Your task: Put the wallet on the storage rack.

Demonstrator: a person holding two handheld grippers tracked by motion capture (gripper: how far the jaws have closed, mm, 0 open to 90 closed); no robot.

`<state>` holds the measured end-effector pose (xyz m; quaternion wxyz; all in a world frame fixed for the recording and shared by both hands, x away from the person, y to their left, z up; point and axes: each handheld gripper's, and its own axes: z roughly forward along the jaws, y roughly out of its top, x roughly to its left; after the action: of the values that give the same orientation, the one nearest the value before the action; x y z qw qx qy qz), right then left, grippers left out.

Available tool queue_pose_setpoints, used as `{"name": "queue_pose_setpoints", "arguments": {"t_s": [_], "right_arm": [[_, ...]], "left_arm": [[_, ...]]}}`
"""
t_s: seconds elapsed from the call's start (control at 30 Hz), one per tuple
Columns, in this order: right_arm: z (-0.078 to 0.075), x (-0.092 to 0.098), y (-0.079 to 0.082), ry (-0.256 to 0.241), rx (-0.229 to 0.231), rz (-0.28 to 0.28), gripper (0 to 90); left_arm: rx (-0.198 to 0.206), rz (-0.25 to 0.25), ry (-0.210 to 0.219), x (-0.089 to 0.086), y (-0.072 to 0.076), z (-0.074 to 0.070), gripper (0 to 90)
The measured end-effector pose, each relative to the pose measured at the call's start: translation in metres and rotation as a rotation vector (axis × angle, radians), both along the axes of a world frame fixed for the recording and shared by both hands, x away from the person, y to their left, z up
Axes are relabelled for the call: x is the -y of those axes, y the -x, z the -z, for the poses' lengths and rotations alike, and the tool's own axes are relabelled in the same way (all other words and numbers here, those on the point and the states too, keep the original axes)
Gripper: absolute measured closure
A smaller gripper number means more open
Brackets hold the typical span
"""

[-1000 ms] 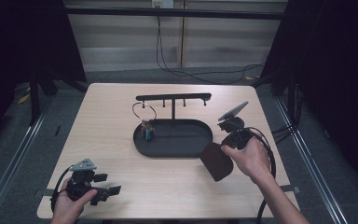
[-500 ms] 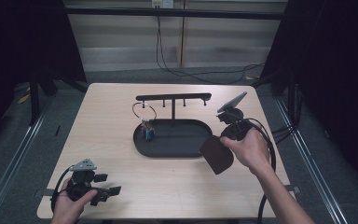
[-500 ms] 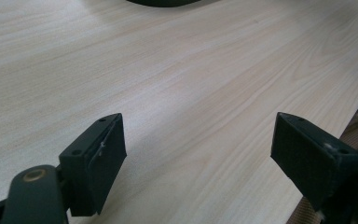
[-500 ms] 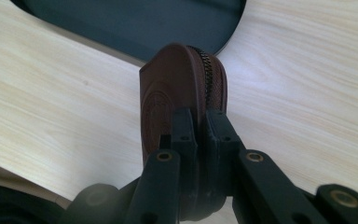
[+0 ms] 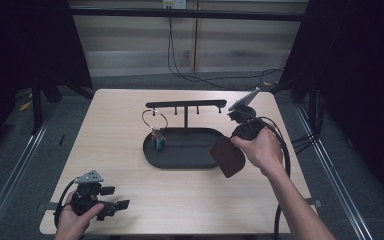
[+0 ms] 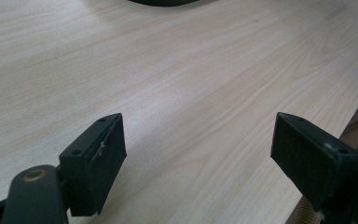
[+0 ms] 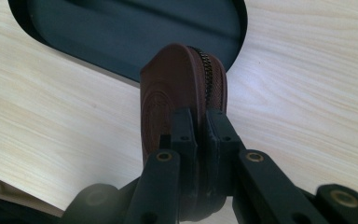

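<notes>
Brown zipped pouch (image 7: 182,102) clamped in right tongs (image 7: 199,135), zipper teeth plain close-up, held above black tray (image 5: 180,157), left tongs (image 6: 200,154) apart, low over counter (image 5: 120,125)

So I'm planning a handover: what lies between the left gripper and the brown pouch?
Bare wood table, nothing else, in the high view. The left gripper rests open at the near left; the right gripper holds the brown pouch beside the black tray.

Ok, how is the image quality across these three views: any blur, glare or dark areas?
High view: table evenly lit, surroundings nearly black. Left gripper view: wood grain sharp farther off, the near left gripper soft, with a dim lower right corner. Right gripper view: brown zip pouch fairly sharp, the right gripper blurred near the camera, and mild glare on the wood at right.
</notes>
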<state>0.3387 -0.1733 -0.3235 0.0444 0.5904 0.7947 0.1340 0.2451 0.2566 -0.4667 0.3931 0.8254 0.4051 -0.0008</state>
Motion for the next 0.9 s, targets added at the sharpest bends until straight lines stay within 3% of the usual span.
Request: {"name": "queue_pose_setpoints", "arguments": {"t_s": [0.5, 0.9], "right_arm": [[0.001, -0.008, -0.02, 0.045, -0.016, 0.022, 83.4], [0.005, -0.008, -0.038, 0.035, -0.02, 0.074, 83.4]], "left_arm": [[-0.001, -0.005, 0.003, -0.001, 0.0, -0.001, 17.9], [-0.002, -0.008, 0.008, -0.002, -0.001, -0.001, 17.9]]}}
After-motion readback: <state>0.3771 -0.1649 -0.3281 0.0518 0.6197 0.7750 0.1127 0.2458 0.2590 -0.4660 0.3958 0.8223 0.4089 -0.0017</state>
